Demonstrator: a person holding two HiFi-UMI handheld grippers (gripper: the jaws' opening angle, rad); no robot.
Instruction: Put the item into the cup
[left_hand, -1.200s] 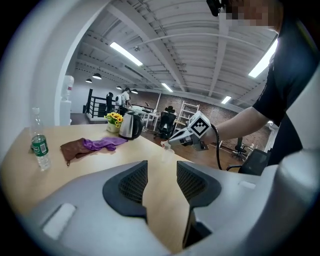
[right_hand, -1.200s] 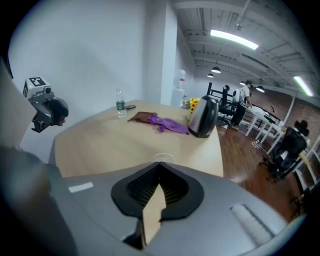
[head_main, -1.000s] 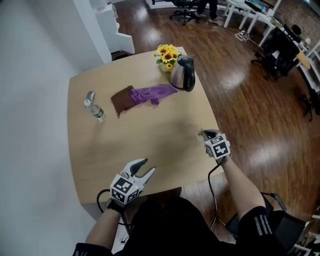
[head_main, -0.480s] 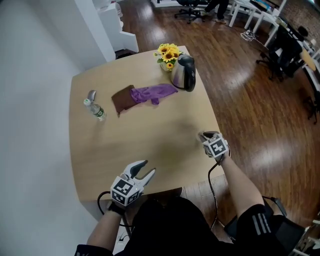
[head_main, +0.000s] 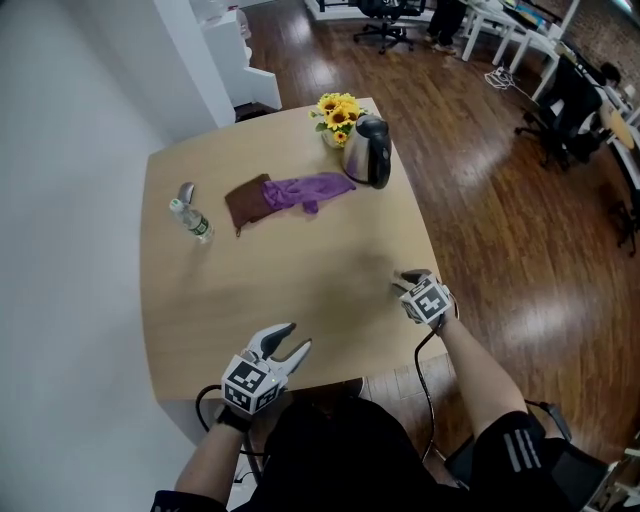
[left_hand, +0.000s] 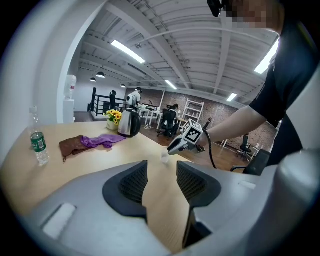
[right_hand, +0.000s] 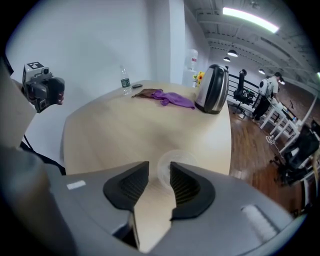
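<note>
The clear cup (right_hand: 176, 161) stands upright, mouth up, near the table's right edge, right at the tips of my right gripper (right_hand: 159, 167). Its jaws are opening and the pads are off the cup's wall. I see the tabletop through the cup; what it holds I can't tell. My left gripper (head_main: 296, 335) hangs over the near edge, jaws spread with only bare table (head_main: 300, 290) between them. Far across sit a lidded kettle (head_main: 368, 150), sunflowers (head_main: 337, 108), a purple cloth (head_main: 310, 188) overlapping a brown cloth (head_main: 246, 200), an upright bottle (head_main: 191, 221) and a small grey thing (head_main: 185, 191). Around the table there is a wooden floor (head_main: 500, 220), with office chairs (head_main: 385, 12) beyond.
</note>
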